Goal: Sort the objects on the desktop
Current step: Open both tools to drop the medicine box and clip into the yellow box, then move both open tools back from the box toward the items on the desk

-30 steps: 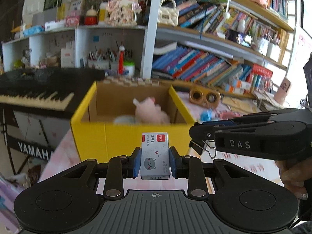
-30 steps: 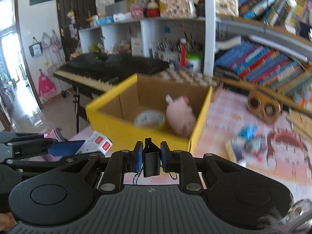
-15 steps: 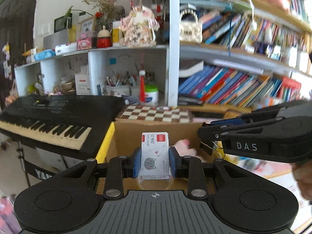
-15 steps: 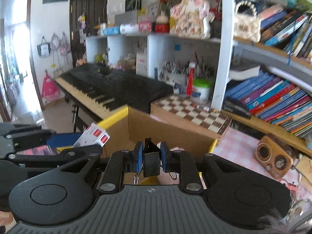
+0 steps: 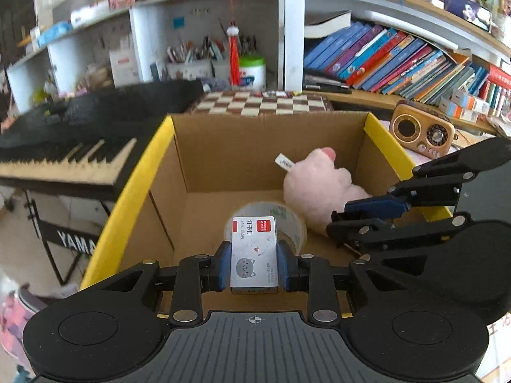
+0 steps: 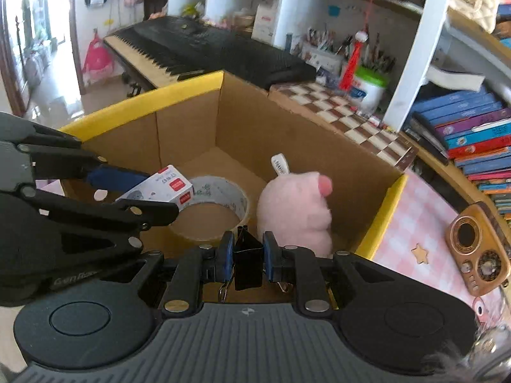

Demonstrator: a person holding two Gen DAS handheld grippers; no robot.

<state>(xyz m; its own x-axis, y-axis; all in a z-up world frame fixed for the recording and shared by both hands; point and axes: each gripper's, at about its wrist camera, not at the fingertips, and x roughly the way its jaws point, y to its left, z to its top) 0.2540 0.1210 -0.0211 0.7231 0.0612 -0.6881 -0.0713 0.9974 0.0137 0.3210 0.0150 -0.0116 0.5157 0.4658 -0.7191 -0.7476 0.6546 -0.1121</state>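
My left gripper (image 5: 254, 266) is shut on a small white staple box (image 5: 254, 253) with red labels and a cat drawing. It hangs over the open yellow-rimmed cardboard box (image 5: 127, 191). My right gripper (image 6: 246, 257) is shut on a black binder clip (image 6: 247, 263), also above the cardboard box (image 6: 380, 220). Inside lie a roll of clear tape (image 6: 220, 204) and a pink plush toy (image 6: 293, 214). The tape roll (image 5: 287, 220) sits just below the staple box, and the plush (image 5: 319, 188) lies to its right. The left gripper with the staple box (image 6: 159, 188) shows at the left in the right wrist view.
A black keyboard piano (image 5: 73, 146) stands left of the box. A chessboard (image 5: 262, 103) lies behind it, below shelves of books (image 5: 399, 60). A gold retro radio (image 6: 476, 252) sits on the pink checked tablecloth (image 6: 418, 223) to the right.
Both grippers have moved forward and tipped down, from in front of the cardboard box to over its opening. The tape roll and plush now lie right beneath them. Both grips are unchanged.
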